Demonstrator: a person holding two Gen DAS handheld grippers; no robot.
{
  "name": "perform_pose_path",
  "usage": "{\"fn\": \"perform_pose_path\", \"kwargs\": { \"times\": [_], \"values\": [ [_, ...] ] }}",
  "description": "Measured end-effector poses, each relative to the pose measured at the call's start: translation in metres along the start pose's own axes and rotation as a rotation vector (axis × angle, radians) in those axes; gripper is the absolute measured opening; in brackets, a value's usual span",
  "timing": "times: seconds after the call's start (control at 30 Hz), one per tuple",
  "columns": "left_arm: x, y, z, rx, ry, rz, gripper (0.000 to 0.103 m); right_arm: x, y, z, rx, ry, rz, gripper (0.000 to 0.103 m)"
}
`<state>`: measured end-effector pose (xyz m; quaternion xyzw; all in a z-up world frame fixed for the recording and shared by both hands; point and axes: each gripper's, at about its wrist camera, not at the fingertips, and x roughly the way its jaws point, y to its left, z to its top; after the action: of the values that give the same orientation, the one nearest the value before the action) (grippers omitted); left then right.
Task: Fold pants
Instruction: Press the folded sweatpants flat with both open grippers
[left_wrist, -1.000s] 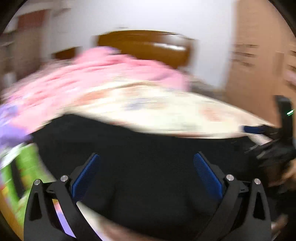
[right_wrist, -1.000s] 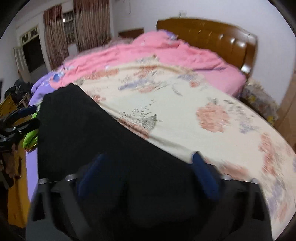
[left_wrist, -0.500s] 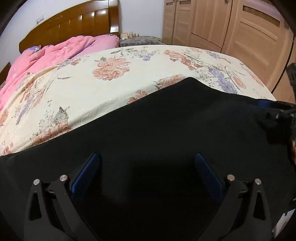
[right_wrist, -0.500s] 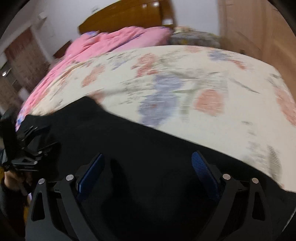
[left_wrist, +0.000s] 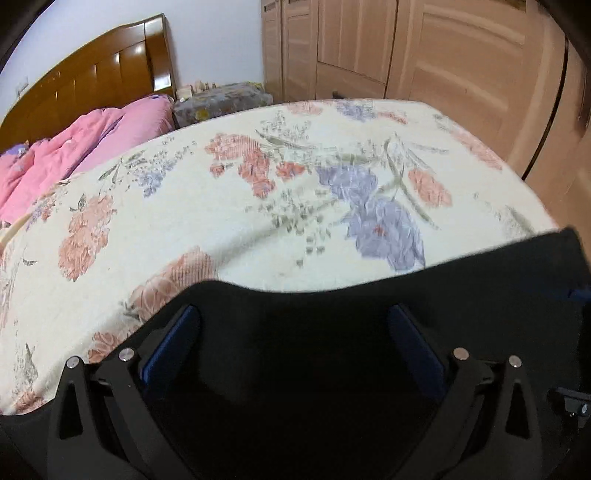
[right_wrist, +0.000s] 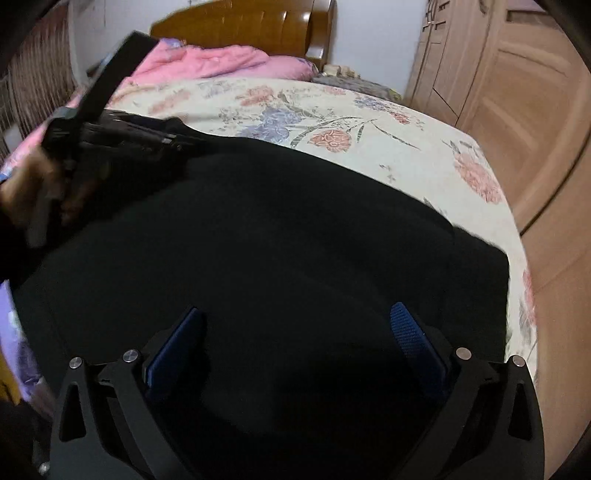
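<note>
- Black fabric pants (right_wrist: 258, 236) lie spread across the near part of the bed, over a cream bedspread with pink and purple flowers (left_wrist: 258, 206), filling the lower half of both wrist views.
- At far left in the left wrist view, a crumpled pink quilt (left_wrist: 92, 136) sits at the head of the bed, below a glossy brown wooden headboard (left_wrist: 92, 77).
- The left gripper (left_wrist: 295, 332) has its blue-padded fingers (left_wrist: 170, 347) spread wide, with the pants' dark cloth between and under them; its hold on the cloth cannot be told, since the black fabric hides any contact.
- In the right wrist view the left gripper's black body (right_wrist: 110, 125) shows at the upper left edge of the pants, blurred, with a hand (right_wrist: 26, 184) on it.
- The right gripper (right_wrist: 299, 332) also stands wide open, its blue pads (right_wrist: 410, 332) apart above the black cloth, gripping nothing that can be seen.
- The pants' right edge (right_wrist: 491, 266) stops just short of the bed's side.
- Light wooden wardrobe doors (left_wrist: 424, 55) stand at far right, beyond the bed.
</note>
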<state>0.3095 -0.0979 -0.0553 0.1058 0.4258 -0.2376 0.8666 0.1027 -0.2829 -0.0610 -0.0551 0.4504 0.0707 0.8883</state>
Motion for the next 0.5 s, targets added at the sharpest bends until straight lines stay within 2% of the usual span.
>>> {"fn": "perform_pose_path", "kwargs": {
  "times": [0.07, 0.13, 0.23, 0.3, 0.33, 0.4, 0.47, 0.5],
  "values": [
    [0.002, 0.003, 0.0, -0.006, -0.006, -0.004, 0.102, -0.006, -0.008, -0.011, -0.007, -0.042, 0.045, 0.099],
    [0.004, 0.001, 0.001, 0.003, -0.001, 0.01, 0.102, -0.01, -0.005, -0.015, -0.021, -0.054, 0.038, 0.098],
    [0.007, -0.005, 0.001, 0.029, 0.009, 0.05, 0.102, -0.027, 0.002, -0.004, 0.02, -0.039, 0.008, 0.098],
    [0.006, -0.006, 0.0, 0.03, 0.01, 0.054, 0.102, -0.035, -0.001, 0.011, 0.043, -0.079, 0.013, 0.098],
    [0.006, -0.005, 0.0, 0.029, 0.009, 0.052, 0.102, -0.034, -0.005, 0.018, 0.045, -0.086, -0.015, 0.098],
    [0.004, -0.006, -0.001, 0.03, 0.008, 0.055, 0.102, -0.015, -0.022, 0.03, 0.069, -0.033, -0.075, 0.098],
    [0.004, -0.006, -0.001, 0.028, 0.007, 0.055, 0.102, 0.009, -0.037, 0.03, 0.104, 0.053, -0.051, 0.099],
    [0.004, -0.006, -0.002, 0.027, 0.007, 0.055, 0.102, 0.012, -0.041, 0.026, 0.095, 0.05, -0.031, 0.099]
  ]
}}
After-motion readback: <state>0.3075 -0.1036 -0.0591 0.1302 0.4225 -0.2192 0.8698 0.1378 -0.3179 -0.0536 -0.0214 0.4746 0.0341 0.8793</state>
